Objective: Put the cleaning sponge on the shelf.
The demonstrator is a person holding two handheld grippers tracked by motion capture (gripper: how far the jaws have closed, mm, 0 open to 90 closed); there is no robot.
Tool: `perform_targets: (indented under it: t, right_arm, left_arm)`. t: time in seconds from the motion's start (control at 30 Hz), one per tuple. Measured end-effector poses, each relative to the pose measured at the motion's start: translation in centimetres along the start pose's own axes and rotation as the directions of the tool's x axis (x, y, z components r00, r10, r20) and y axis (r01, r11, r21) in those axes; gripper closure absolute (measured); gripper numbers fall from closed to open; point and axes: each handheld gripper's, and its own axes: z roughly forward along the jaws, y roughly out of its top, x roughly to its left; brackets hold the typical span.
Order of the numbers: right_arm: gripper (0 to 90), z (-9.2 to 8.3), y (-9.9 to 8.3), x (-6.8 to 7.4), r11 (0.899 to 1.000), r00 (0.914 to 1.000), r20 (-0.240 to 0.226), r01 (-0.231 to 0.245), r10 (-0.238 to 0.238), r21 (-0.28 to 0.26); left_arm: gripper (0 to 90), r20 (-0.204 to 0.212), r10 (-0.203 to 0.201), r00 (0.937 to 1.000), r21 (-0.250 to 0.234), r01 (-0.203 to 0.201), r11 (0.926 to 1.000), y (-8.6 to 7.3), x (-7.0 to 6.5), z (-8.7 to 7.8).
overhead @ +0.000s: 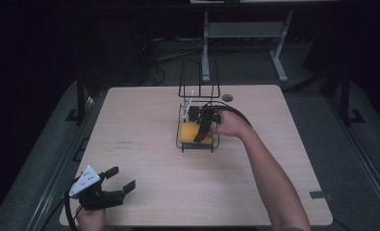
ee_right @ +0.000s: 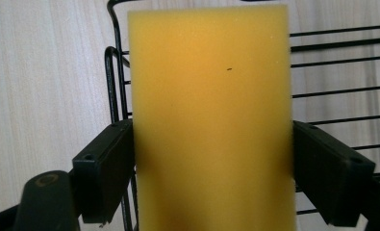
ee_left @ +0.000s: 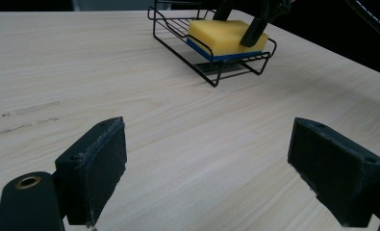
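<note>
In the right gripper view the sponge [ee_right: 211,120] runs off the bottom edge and covers most of the wire rack [ee_right: 332,72] under it, so can't really tell if the right claw [ee_right: 211,168] pads are squeezing it or just sitting alongside. From the high view the right claw [overhead: 204,129] tips are too small to make out. The rack's back end gets cut off at the top in the left gripper view.
</note>
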Motion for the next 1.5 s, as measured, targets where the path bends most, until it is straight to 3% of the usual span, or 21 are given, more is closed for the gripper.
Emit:
perform_targets:
  t: [1.07, 1.5]
  right_arm:
    - [19.3, -2.0, -0.5, 0.3, 0.999, 0.9995, 0.027, -0.013, 0.014, -0.036]
    - [19.0, -2.5, -0.8, 1.0, 0.999, 0.9994, 0.036, 0.003, -0.002, -0.032]
  left_arm:
    - [12.8, 0.005, -0.001, 1.0000, -0.001, 0.001, 1.0000, 0.0, -0.1, 0.1]
    - [12.8, 0.005, 0.002, 1.0000, 0.003, -0.002, 1.0000, 0.0, -0.2, 0.3]
